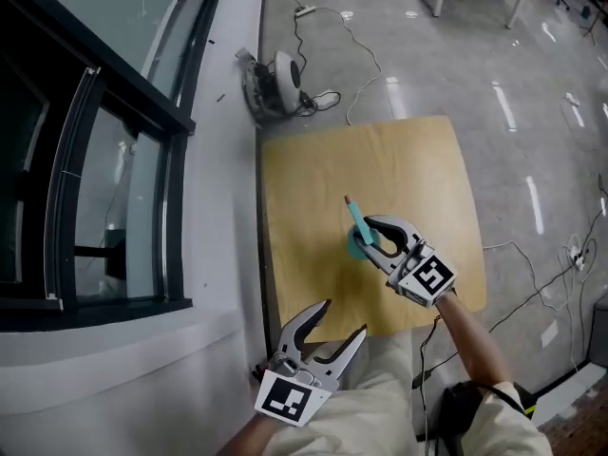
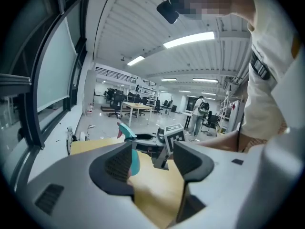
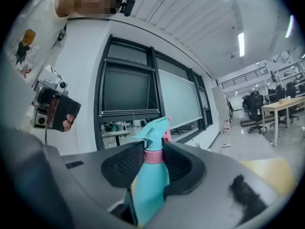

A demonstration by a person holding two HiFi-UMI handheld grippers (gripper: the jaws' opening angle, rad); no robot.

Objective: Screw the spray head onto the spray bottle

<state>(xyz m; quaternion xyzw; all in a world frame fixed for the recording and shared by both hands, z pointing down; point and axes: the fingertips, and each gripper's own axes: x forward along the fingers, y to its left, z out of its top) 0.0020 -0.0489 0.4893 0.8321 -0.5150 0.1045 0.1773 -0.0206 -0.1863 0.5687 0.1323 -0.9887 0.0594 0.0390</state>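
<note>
Head view: your right gripper [image 1: 370, 239] clamps the teal spray bottle [image 1: 358, 228] at mid-counter [image 1: 304, 179]; left gripper [image 1: 346, 316] at near edge | Left gripper view: your jaws apart, empty | Right gripper view: jaws pinch the bottle's neck at pink collar [image 3: 153, 156].

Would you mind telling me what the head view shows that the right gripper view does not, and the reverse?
Only the head view shows the marker cube on the right gripper and a white device with cables on the floor. Only the right gripper view shows the pink collar beneath the spray head, and the ceiling lights. Both show that gripper shut on the teal spray bottle, the wooden table and the window.
</note>
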